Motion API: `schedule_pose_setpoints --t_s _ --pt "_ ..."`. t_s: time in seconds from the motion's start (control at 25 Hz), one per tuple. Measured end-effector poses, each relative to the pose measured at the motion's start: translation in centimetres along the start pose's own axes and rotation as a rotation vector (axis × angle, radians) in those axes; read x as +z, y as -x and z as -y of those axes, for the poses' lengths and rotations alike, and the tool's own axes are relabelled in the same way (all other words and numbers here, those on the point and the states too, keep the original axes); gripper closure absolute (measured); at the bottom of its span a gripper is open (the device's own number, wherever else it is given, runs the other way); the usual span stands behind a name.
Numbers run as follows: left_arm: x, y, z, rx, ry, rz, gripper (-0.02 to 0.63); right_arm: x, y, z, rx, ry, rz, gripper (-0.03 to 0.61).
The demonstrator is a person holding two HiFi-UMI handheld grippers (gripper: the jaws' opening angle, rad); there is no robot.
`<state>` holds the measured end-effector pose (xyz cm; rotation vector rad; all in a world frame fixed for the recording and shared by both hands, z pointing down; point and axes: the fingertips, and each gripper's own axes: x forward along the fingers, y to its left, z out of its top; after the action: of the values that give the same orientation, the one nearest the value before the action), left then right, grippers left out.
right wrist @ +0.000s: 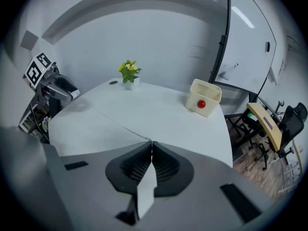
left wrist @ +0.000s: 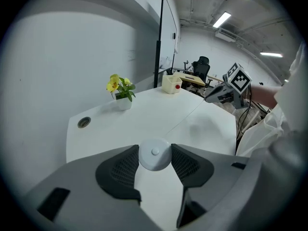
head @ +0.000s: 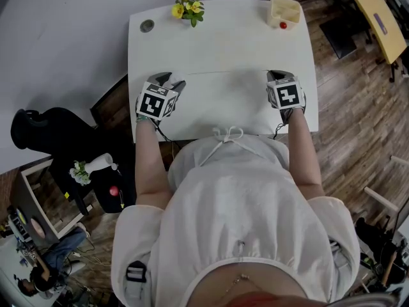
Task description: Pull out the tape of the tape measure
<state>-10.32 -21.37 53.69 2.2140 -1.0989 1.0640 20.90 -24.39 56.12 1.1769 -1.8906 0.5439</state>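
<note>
A round white tape measure (left wrist: 154, 154) sits between the jaws of my left gripper (left wrist: 155, 151), which is shut on its sides. From it a thin white tape (left wrist: 185, 121) runs low across the white table (head: 217, 43) to my right gripper (right wrist: 151, 142), which is shut on the tape's end. A short tail of the tape (right wrist: 146, 186) sticks back out between the pads. In the head view the left gripper (head: 169, 82) and the right gripper (head: 276, 77) are wide apart near the table's front edge. The tape (head: 223, 73) stretches between them as a faint line.
A small pot of yellow flowers (head: 187, 8) and a round cable grommet (head: 147, 25) are at the back left of the table. A cream box with a red ball (head: 284, 11) stands at the back right. A black chair (head: 57, 133) is on the floor at the left.
</note>
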Motion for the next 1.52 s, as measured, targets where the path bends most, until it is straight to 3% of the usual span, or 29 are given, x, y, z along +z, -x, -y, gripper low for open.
schedule_pose_setpoints --t_s 0.2,0.6,0.88,1.52 --pt "-0.2 0.3 -1.1 0.030 0.008 -0.001 0.387 -0.6 0.0 1.3 -0.020 -0.035 -0.005 0.569" --pt "-0.2 0.1 -0.1 -0.017 0.021 0.018 0.387 -1.7 0.0 2.2 -0.019 -0.055 -0.026 0.569" --pt "-0.7 0.2 -1.1 0.020 0.015 -0.010 0.387 -2.6 0.7 4.9 -0.120 -0.035 -0.061 0.569" --pt "-1.4 -1.5 -0.5 -0.015 0.017 -0.036 0.387 -3.3 -1.3 2.1 -0.010 -0.089 -0.071 0.568"
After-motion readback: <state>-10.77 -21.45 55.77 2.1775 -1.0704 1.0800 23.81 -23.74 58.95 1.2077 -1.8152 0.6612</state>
